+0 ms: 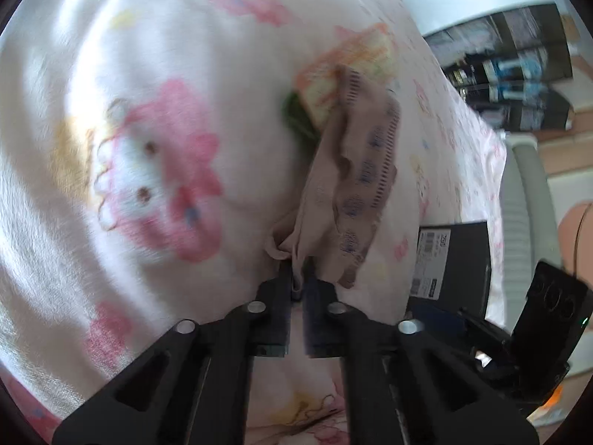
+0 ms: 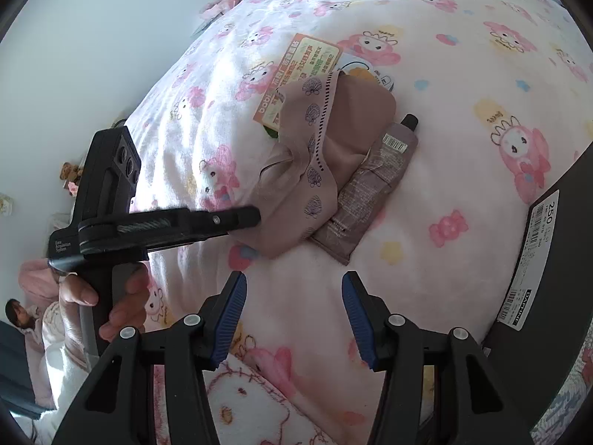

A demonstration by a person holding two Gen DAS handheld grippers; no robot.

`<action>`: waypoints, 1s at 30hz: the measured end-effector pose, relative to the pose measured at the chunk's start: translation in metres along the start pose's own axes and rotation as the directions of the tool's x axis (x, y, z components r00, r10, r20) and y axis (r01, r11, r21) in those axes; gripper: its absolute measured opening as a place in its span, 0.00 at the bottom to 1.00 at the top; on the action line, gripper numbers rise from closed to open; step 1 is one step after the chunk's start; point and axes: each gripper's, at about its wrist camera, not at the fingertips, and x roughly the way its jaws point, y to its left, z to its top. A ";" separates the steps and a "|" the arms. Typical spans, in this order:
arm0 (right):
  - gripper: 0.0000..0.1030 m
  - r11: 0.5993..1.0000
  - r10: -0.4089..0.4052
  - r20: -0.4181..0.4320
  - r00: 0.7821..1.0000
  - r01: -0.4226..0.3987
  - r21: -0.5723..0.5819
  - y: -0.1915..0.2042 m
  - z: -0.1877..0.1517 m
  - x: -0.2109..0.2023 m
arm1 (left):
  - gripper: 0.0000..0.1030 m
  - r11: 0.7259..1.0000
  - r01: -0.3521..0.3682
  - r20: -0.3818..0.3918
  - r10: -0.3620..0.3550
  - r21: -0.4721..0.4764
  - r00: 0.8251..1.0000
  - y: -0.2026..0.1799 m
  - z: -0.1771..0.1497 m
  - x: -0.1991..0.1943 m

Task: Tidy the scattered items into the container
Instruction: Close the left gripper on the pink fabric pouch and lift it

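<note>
Two grippers over a bed with a pink cartoon-print blanket [image 2: 426, 170]. Left gripper [image 1: 298, 282] is clamped tight on a bunched edge of the mauve cloth [image 1: 355, 185], jaws pinched nearly together with just fabric between them. From the right wrist view its tip meets the cloth's near-left corner [image 2: 259, 218]; a hand [image 2: 107, 296] grips the handle low on the left. Grabbing a corner makes sense, probably so the whole piece peels up in one pull.

Cloth [image 2: 307, 155] lies draped over the other items. Under its far edge: an orange-and-green printed packet [image 2: 296, 70], partly covered, with something green [image 2: 270, 131] peeking out beneath, can't tell what. Just beside the cloth on the right, touching it, a brownish squeeze tube [image 2: 374, 181], cap pointing away. So the cloth likely has to go first to free the rest.

Right gripper [image 2: 292, 311] hovers short of the pile, blue pads [image 2: 231, 315] well apart, nothing between them, only blanket below. Looks staged for the tube next, my guess.

Container: dark box with a white barcode label [image 2: 533, 259] at the right edge of the right view, also visible in the left view [image 1: 456, 256], near the pile on its right. Inside not visible. Left view is blurred, so detail there is rough. Nothing seen in the box yet; task seems early.
</note>
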 end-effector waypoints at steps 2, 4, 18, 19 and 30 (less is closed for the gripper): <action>0.48 1.000 0.002 0.005 1.000 -0.002 -0.001 0.000 0.001 -0.001 | 0.02 0.999 0.006 0.025 -0.008 0.049 1.000 -0.016 -0.002 -0.009; 0.48 1.000 0.005 0.012 1.000 -0.005 -0.003 0.002 0.003 -0.001 | 0.02 0.995 0.070 0.028 -0.072 0.073 0.997 -0.029 -0.004 -0.020; 0.48 0.998 0.012 0.121 0.993 -0.004 -0.064 0.018 -0.002 -0.030 | 0.02 0.943 0.159 0.009 -0.169 0.292 0.986 -0.125 -0.038 -0.055; 0.48 0.998 0.017 0.135 0.991 -0.008 -0.066 0.017 -0.003 -0.034 | 0.02 0.937 0.161 0.009 -0.172 0.309 0.985 -0.131 -0.041 -0.056; 0.08 0.996 0.064 0.241 0.969 -0.077 0.046 -0.019 -0.022 -0.070 | 0.12 0.927 0.169 0.004 -0.180 0.334 0.984 -0.158 -0.053 -0.058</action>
